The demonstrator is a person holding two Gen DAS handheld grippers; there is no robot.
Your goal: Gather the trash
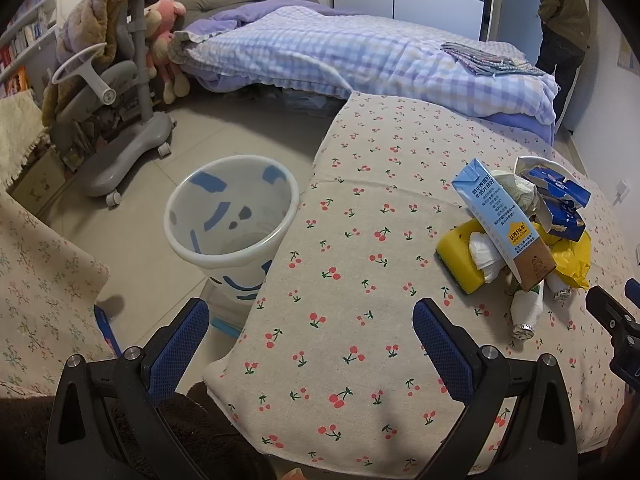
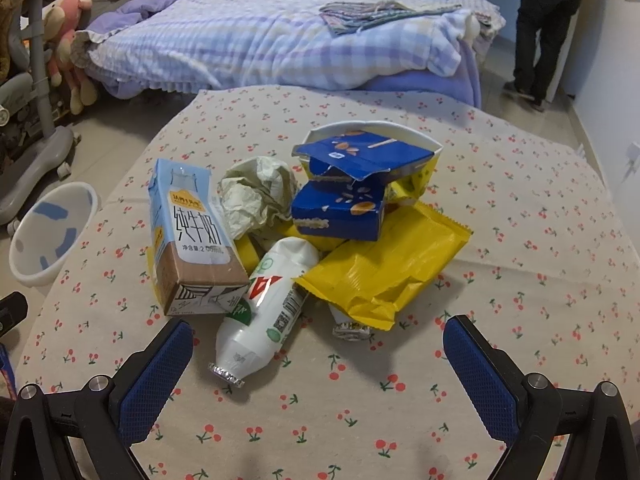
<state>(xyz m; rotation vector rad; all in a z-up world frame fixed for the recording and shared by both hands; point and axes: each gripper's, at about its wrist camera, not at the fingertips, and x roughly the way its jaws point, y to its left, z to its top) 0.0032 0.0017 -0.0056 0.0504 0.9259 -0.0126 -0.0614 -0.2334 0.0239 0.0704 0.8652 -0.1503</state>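
A heap of trash lies on the cherry-print tablecloth point(image 2: 520, 208): a blue milk carton point(image 2: 192, 236), a white bottle point(image 2: 264, 312) on its side, crumpled paper point(image 2: 256, 192), torn blue boxes point(image 2: 344, 184) and a yellow wrapper point(image 2: 384, 268). My right gripper point(image 2: 318, 344) stands open just in front of the heap, nothing between its fingers. In the left wrist view the same heap, with the milk carton point(image 1: 500, 220), sits at the right, and my left gripper point(image 1: 310, 328) is open over the table's left corner. A white bin point(image 1: 232, 216) with blue marks stands on the floor beside the table.
A bed point(image 1: 360, 56) with a checked quilt lies behind the table. A grey chair point(image 1: 116, 92) draped with a blanket stands at the left, stuffed toys point(image 1: 164, 40) beside it. A person point(image 2: 548, 28) stands at the far right by a door. Another floral cloth point(image 1: 36, 280) is at the left.
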